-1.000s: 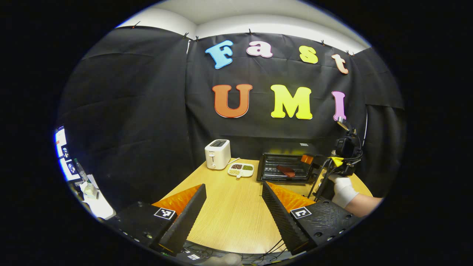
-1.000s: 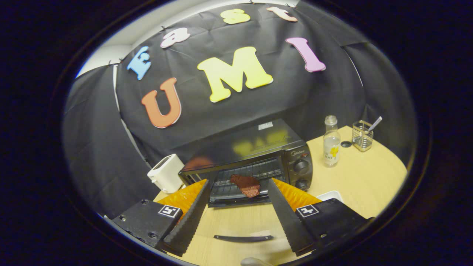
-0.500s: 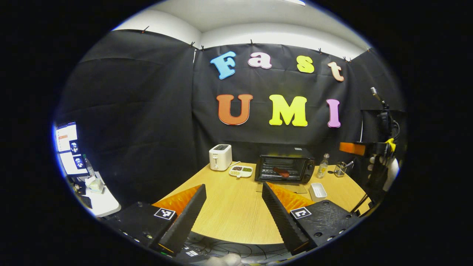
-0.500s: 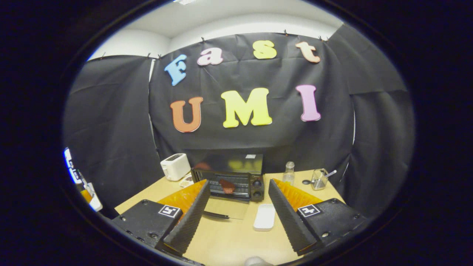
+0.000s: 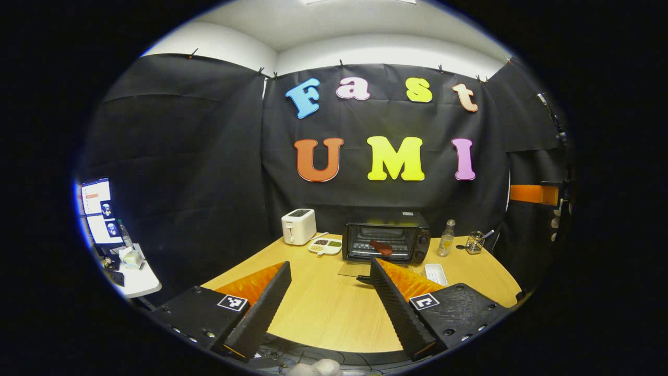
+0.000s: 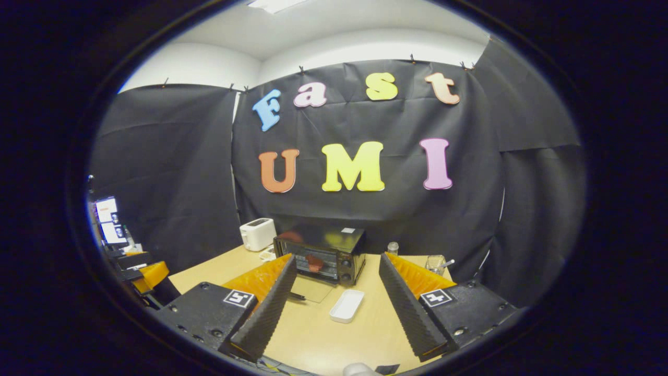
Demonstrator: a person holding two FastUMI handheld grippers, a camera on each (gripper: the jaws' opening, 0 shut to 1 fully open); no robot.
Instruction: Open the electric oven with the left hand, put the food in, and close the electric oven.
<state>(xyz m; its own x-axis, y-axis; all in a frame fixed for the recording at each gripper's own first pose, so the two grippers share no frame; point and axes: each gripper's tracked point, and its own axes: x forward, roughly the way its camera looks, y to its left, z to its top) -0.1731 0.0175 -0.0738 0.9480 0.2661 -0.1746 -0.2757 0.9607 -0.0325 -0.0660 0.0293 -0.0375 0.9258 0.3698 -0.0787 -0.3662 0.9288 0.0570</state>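
Food (image 5: 381, 247) lies mid-frame inside the oven (image 5: 386, 242), its door still down, while both grippers (image 5: 326, 303) (image 6: 336, 308), fingers spread and empty, have pulled back; only closing remains.

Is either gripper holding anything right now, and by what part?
Nothing is held. The left gripper and right gripper are both open over the table.

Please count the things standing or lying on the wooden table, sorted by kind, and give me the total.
Kitchen machines: 2, the toaster and the oven.
Dishes: 2, the divided snack plate and the white tray.
Bottles: 1, the glass bottle.
Wire holders: 1, the wire cup.
Food: 1, the meat inside the oven.
Total: 7.
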